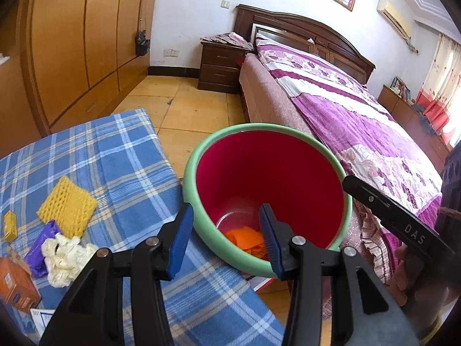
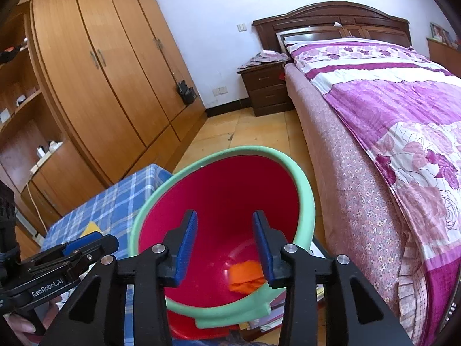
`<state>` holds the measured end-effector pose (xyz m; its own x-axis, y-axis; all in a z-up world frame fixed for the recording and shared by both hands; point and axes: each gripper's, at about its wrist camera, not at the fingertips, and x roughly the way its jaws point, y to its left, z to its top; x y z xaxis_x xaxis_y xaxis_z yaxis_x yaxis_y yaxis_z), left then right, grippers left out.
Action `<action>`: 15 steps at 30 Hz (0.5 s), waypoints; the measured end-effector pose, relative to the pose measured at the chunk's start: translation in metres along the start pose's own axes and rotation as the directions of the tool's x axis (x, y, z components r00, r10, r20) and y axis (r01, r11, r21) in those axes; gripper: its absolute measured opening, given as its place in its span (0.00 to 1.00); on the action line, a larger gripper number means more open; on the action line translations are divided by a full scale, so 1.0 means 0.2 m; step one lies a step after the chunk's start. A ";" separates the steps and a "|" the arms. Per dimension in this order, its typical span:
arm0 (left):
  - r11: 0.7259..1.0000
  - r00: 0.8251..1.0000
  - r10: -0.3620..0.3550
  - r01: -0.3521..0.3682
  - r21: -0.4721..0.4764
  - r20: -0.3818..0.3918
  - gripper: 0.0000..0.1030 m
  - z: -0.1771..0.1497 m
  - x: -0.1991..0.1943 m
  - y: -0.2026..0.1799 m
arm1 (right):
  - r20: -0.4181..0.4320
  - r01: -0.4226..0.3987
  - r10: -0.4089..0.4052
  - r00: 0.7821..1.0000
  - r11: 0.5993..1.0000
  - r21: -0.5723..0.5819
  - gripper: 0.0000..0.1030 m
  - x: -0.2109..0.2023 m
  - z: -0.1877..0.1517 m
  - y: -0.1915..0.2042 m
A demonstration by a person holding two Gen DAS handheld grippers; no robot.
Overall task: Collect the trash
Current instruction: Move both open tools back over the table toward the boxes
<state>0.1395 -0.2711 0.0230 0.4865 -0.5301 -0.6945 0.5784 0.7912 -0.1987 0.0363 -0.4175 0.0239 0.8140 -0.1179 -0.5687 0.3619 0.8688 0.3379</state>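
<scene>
Both grippers are parked over the bin (image 1: 268, 199) right now. The left hand-held gripper (image 1: 226, 242) has its pads apart with nothing between them, straddling the green rim nearest the tabletop (image 1: 121, 155). The right hand-held gripper (image 2: 224, 248) is the same deal, pads apart and empty, pointing down into the red inside. There's an orange scrap (image 1: 247, 239) already lying at the bottom, so I'd guess that piece is done.

The rest of the trash is over on the plaid cloth: yellow foam (image 1: 67, 206), a white wad (image 1: 64, 255), a purple wrapper (image 1: 43, 248), a small yellow box (image 1: 10, 225) and an orange box (image 1: 15, 284) at the edge of the left view.

Stuff that could bite from here, as I see it:

- The left pads sit really close to the rim, so pulling back carelessly could hook it and tip the bin. It seems to sit on a stack of books or papers, but I can't tell how stable that is.
- The two grippers are near each other, so swinging both to the tabletop together risks a clash.
- The wad and wrapper are touching, so a grab at one might drag the other off the edge.
- Foam is squishy and light, and it could pop out of a loose pinch.
</scene>
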 end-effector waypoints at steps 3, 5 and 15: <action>1.000 1.000 -0.004 0.004 -0.015 0.001 0.46 -0.01 -0.05 0.03 | 0.006 -0.010 0.010 1.000 1.000 -0.007 0.45 -0.04 0.00 0.04; 1.000 1.000 0.003 -0.003 -0.021 0.001 0.46 -0.03 -0.08 0.05 | 0.009 -0.016 0.016 1.000 1.000 -0.013 0.48 -0.06 -0.01 0.06; 0.993 0.995 0.088 -0.085 -0.077 0.036 0.52 -0.11 -0.30 0.22 | 0.005 -0.073 0.074 0.997 0.995 -0.064 0.62 -0.16 -0.08 0.26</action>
<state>0.1216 -0.1979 0.0410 0.5590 -0.4689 -0.6838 0.4828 0.8546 -0.1912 0.0229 -0.3613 0.0479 0.8409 -0.0562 -0.5382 0.2716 0.9041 0.3300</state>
